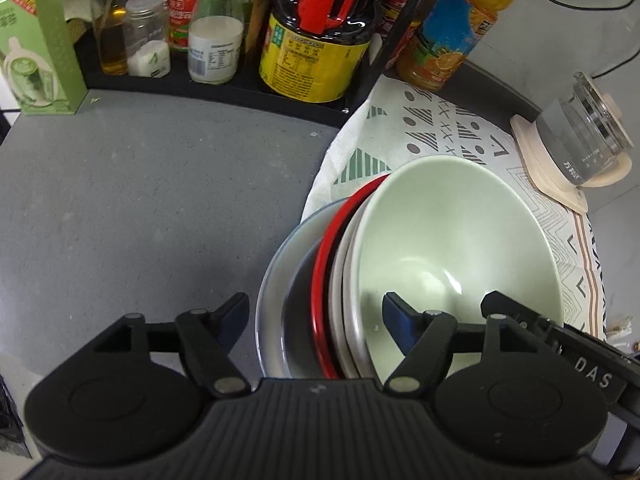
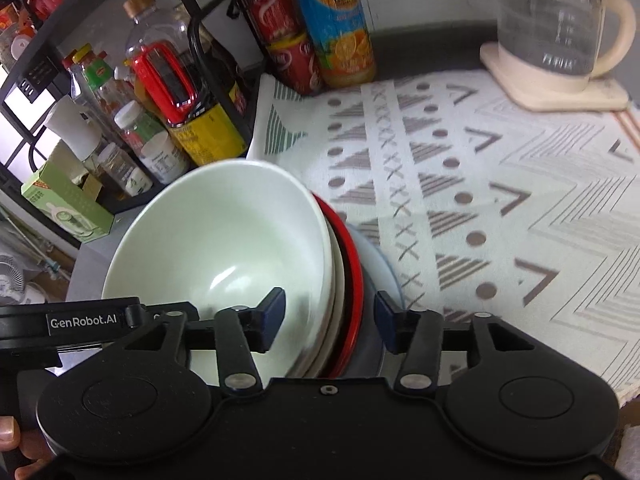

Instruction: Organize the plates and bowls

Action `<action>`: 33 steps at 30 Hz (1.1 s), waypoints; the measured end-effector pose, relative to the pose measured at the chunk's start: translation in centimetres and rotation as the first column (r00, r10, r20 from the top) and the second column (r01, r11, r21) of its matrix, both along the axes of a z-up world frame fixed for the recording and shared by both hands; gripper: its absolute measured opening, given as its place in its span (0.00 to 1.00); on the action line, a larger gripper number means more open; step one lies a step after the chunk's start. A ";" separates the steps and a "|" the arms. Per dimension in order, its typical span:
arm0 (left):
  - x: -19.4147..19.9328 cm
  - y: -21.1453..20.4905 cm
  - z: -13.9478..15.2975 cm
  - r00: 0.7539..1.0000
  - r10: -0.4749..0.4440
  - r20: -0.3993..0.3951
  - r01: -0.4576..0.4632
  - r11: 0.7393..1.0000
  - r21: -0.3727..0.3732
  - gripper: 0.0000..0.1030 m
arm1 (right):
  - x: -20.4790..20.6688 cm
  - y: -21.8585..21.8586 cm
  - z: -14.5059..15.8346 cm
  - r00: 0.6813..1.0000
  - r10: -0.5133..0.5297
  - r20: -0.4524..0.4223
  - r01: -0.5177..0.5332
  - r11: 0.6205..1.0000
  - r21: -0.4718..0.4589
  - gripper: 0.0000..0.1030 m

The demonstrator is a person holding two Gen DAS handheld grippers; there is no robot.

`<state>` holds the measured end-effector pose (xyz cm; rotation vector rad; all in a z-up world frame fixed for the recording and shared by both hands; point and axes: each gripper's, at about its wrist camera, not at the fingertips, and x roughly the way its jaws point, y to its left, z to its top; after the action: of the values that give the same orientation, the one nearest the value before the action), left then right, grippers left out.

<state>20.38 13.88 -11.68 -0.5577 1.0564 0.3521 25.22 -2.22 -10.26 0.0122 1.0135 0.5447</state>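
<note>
A nested stack of dishes stands where the grey counter meets the patterned cloth. A pale green bowl (image 1: 440,240) (image 2: 224,232) lies tilted on top. Under it are whitish bowls, a red-rimmed bowl (image 1: 322,280) (image 2: 354,280), a dark bowl and a grey-blue plate (image 1: 268,280) (image 2: 384,264). My left gripper (image 1: 316,316) is open and straddles the stack's left rims, one finger inside the green bowl and one outside the plate. My right gripper (image 2: 330,314) is open astride the right rims, its left finger in the green bowl. No pad presses on a rim.
A black rack of bottles and jars (image 1: 312,40) (image 2: 180,100) lines the back, with a green box (image 1: 36,48) (image 2: 68,204) at its left end. A glass kettle (image 1: 584,140) (image 2: 552,20) stands on a cream base. The patterned cloth (image 2: 480,200) spreads right; the grey counter (image 1: 140,200) spreads left.
</note>
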 end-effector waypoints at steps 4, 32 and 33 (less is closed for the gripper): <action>0.7 0.2 0.2 1.000 -0.028 0.000 0.028 1.000 0.014 0.71 | 0.0 0.0 0.4 0.999 -0.035 0.029 0.035 0.999 0.004 0.61; -10.0 -7.2 6.5 0.972 -0.184 0.146 0.162 0.975 0.153 0.87 | -12.3 -11.9 7.7 0.926 -0.302 0.228 0.294 0.953 0.069 1.00; -10.8 -7.6 6.7 0.970 -0.193 0.147 0.169 0.972 0.165 0.87 | -13.0 -12.3 7.9 0.923 -0.307 0.233 0.300 0.952 0.069 1.00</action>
<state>9.61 6.30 -4.97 -0.3437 0.9063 0.2195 12.24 -14.50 -2.33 0.1269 0.7459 0.2691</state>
